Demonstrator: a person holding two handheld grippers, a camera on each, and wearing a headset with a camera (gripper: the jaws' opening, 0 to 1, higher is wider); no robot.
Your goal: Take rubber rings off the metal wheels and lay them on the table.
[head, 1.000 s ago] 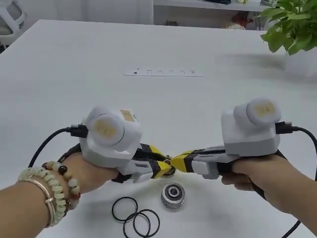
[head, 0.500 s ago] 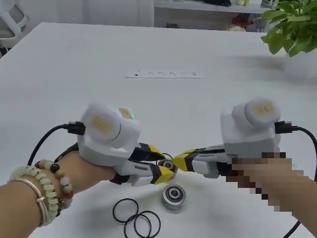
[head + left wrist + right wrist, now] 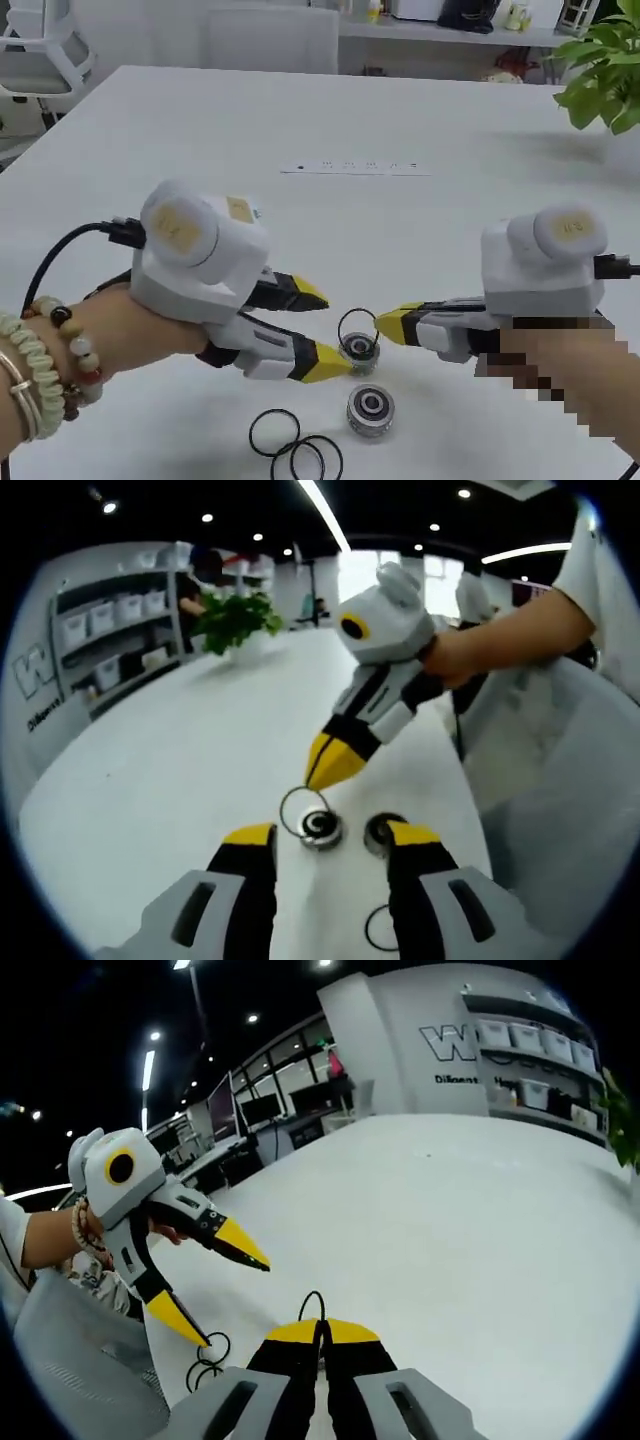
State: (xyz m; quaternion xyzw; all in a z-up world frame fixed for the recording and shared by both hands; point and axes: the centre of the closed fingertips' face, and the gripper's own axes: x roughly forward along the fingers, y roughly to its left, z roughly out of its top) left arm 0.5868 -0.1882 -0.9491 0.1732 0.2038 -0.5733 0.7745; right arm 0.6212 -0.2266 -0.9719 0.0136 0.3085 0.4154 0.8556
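My right gripper (image 3: 388, 323) is shut on a thin black rubber ring (image 3: 356, 325), which stands upright at its yellow tips. Just under the ring a metal wheel (image 3: 359, 348) lies on the white table; whether ring and wheel still touch I cannot tell. My left gripper (image 3: 318, 328) is open, its jaws spread on either side of that wheel and holding nothing. In the left gripper view the ring (image 3: 299, 808) loops up from the wheel (image 3: 320, 828) to the right gripper (image 3: 331, 765). A second wheel (image 3: 371, 410) lies nearer to me.
Three loose black rings (image 3: 275, 432) lie on the table at the front, left of the second wheel. A white power strip (image 3: 355, 168) lies farther back in the middle. A green plant (image 3: 600, 85) stands at the far right. Cables trail from both grippers.
The left gripper has opened and let go of the wheel, which now lies on the table. The right gripper has drawn back to the right with the ring. The camera has shifted.
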